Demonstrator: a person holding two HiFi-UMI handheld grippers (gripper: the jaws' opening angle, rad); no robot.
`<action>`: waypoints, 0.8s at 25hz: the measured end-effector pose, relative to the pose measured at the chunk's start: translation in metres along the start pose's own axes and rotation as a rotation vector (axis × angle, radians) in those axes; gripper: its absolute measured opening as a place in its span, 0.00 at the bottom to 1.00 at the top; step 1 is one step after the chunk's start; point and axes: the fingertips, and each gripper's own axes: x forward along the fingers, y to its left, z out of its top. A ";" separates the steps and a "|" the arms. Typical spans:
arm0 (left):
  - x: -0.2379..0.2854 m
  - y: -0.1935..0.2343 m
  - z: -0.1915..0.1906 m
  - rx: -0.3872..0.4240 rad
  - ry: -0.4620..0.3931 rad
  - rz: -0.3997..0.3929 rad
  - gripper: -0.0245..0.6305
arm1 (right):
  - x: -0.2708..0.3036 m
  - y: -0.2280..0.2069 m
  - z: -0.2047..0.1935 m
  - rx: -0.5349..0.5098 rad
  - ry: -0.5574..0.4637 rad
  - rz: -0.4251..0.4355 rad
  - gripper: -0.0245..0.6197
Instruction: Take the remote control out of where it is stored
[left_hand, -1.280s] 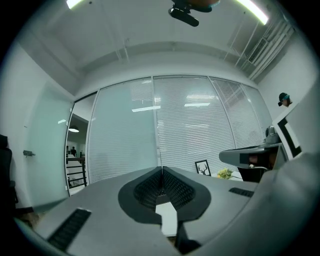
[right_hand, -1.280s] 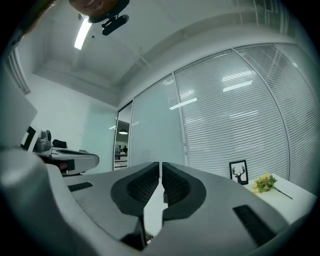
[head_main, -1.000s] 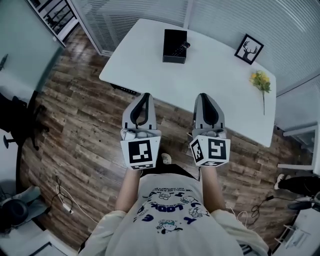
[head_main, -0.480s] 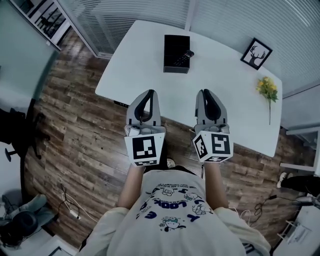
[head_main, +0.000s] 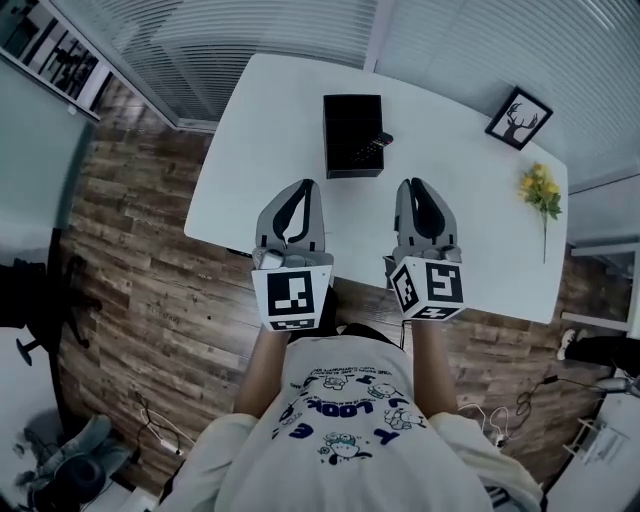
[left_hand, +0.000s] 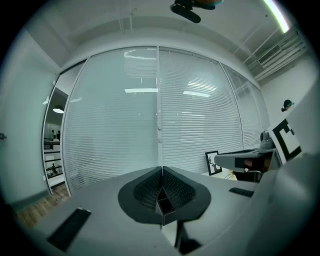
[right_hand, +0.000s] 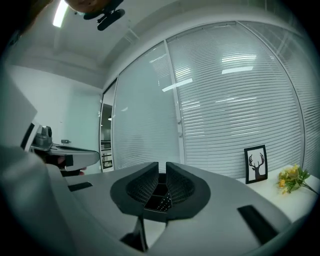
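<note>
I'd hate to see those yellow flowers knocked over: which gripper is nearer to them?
Right. The right gripper sits to the left of the yellow flowers; the left gripper is farther left, beyond the right one.

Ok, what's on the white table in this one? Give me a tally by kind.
Black box: 1
Remote control: 1
Framed deer picture: 1
Yellow flower sprig: 1
Total: 4
</note>
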 end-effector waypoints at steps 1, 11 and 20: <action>0.008 0.003 -0.004 -0.008 0.010 -0.014 0.06 | 0.009 -0.001 -0.002 0.002 0.004 0.002 0.10; 0.069 0.015 -0.046 0.000 0.118 -0.110 0.06 | 0.071 -0.014 -0.038 0.001 0.123 0.025 0.31; 0.098 0.012 -0.071 -0.038 0.162 -0.116 0.06 | 0.106 -0.035 -0.069 0.009 0.207 0.060 0.35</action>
